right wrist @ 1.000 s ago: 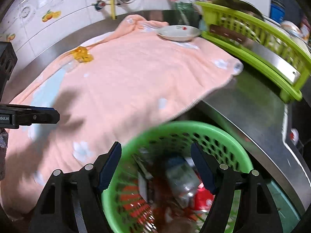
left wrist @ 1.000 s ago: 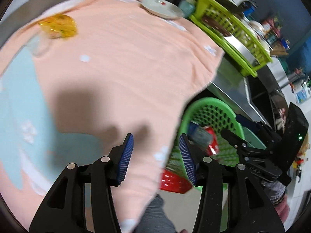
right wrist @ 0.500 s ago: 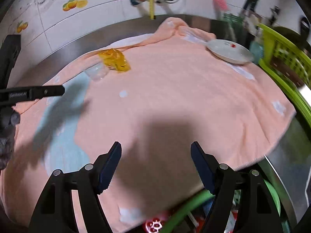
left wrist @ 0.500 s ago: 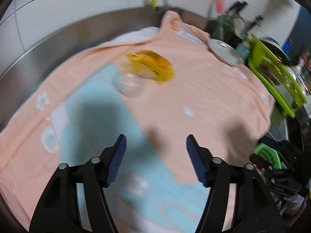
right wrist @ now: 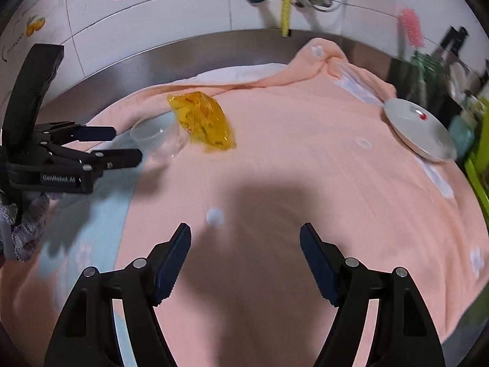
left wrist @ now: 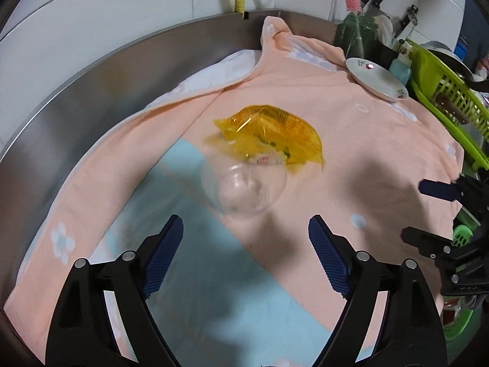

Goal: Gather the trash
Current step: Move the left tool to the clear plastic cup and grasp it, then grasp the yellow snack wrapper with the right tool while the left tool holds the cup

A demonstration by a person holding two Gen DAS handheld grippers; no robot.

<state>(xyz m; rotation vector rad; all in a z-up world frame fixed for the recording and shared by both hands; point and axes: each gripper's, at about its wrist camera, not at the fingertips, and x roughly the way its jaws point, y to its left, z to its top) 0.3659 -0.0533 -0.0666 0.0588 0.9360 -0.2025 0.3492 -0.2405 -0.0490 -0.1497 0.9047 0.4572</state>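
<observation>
On the pink towel (left wrist: 351, 140) we see a clear plastic cup (left wrist: 244, 188) lying on its side, touching the crumpled yellow wrapper (left wrist: 275, 134) just behind it, with a white plate (left wrist: 377, 79) well apart at the towel's far right edge. Our left gripper (left wrist: 246, 238) hangs just short of the cup, its jaws having just been opening and now spread wide with nothing between them. Our right gripper (right wrist: 244, 253) stands apart over bare towel, jaws parted and empty.
</observation>
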